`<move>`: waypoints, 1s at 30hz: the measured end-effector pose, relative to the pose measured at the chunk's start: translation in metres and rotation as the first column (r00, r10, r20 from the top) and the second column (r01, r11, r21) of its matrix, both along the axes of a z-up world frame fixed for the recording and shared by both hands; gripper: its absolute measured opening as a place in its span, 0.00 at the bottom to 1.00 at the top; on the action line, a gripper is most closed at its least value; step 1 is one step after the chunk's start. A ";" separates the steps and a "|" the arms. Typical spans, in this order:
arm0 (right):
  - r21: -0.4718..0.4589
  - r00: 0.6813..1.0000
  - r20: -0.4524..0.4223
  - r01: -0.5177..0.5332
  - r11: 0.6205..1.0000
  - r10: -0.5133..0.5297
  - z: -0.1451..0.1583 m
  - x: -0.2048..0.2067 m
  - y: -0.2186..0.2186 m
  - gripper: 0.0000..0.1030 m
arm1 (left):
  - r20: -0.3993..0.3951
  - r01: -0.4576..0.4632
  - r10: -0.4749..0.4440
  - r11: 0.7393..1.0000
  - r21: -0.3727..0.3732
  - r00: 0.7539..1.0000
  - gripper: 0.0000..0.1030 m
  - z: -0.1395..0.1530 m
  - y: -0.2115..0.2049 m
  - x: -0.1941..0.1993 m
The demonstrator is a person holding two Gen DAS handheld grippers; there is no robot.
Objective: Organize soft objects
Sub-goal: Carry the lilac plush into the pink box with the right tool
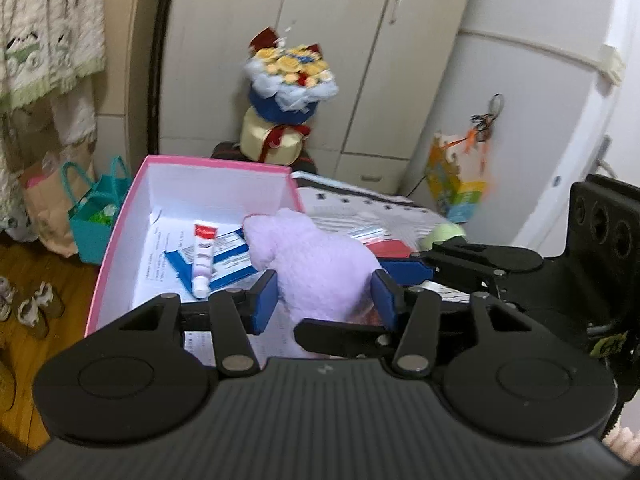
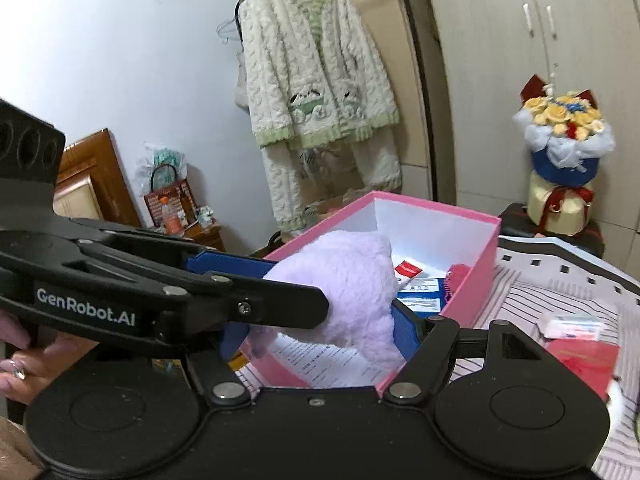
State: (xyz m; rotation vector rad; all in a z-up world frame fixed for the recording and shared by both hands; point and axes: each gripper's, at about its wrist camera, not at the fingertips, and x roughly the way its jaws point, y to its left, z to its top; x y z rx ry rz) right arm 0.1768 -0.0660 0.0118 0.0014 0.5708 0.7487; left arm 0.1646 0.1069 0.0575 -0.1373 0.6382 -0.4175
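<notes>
Progress: early | Your left gripper (image 1: 324, 300) and right gripper (image 2: 320, 332) both clasp the fluffy lilac plush toy (image 1: 320, 268) between their jaws, above the pink cardboard box (image 1: 116, 240) | Left: lower, release; others remain.

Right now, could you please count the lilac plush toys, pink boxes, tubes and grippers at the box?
Plush: 1
Box: 1
Tube: 1
Grippers, left gripper and right gripper: 2
Total: 5
</notes>
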 end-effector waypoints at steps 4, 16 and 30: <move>-0.050 1.000 -0.013 -0.002 0.999 0.001 -0.011 0.023 0.013 0.74 | -0.049 -0.030 0.029 0.999 -0.028 0.998 0.47 -0.016 0.009 0.029; -0.297 0.999 0.024 0.051 0.954 -0.046 -0.029 0.069 0.053 0.74 | -0.156 -0.089 0.067 0.987 -0.136 0.985 0.50 -0.058 0.027 0.094; -0.411 0.998 0.016 0.061 0.910 -0.060 -0.047 0.079 0.070 0.80 | -0.223 -0.112 0.083 0.986 -0.121 0.971 0.55 -0.080 0.032 0.109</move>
